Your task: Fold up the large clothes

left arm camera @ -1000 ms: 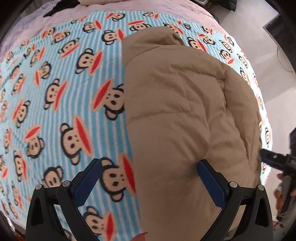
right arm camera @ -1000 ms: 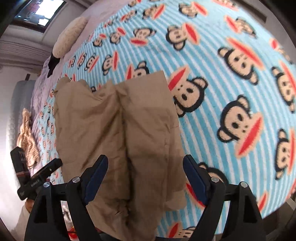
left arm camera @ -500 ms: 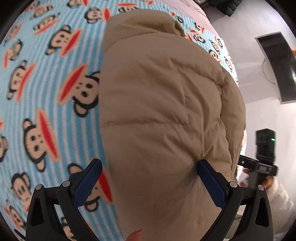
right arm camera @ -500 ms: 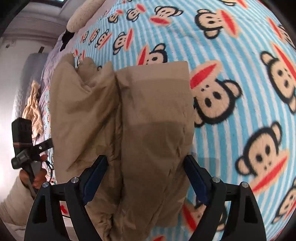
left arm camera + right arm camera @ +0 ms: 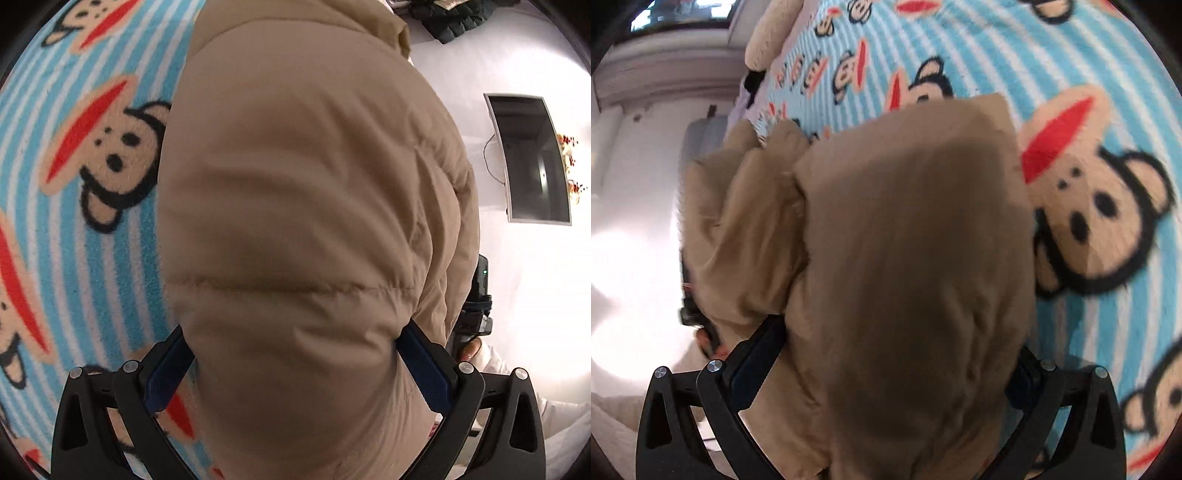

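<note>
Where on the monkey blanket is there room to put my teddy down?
Bare monkey blanket lies beside the tan puffy jacket, on the left gripper's outer side. More lies past the right gripper. The jacket fills the middle.

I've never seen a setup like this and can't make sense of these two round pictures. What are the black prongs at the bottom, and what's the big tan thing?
There is no robot here: a person holds a two-fingered claw in each hand, and a wide-angle camera on each claw looks forward along its fingers. That is why the pictures look round and bent.

One picture is from the left claw, the other from the right claw. The black prongs with blue pads are their fingers.

The tan thing is a puffy jacket lying on a blue striped monkey blanket. Both claws are open, with the jacket bulging between their fingers; neither pinches it. The job is folding it.

A wall screen shows in the left picture.
</note>
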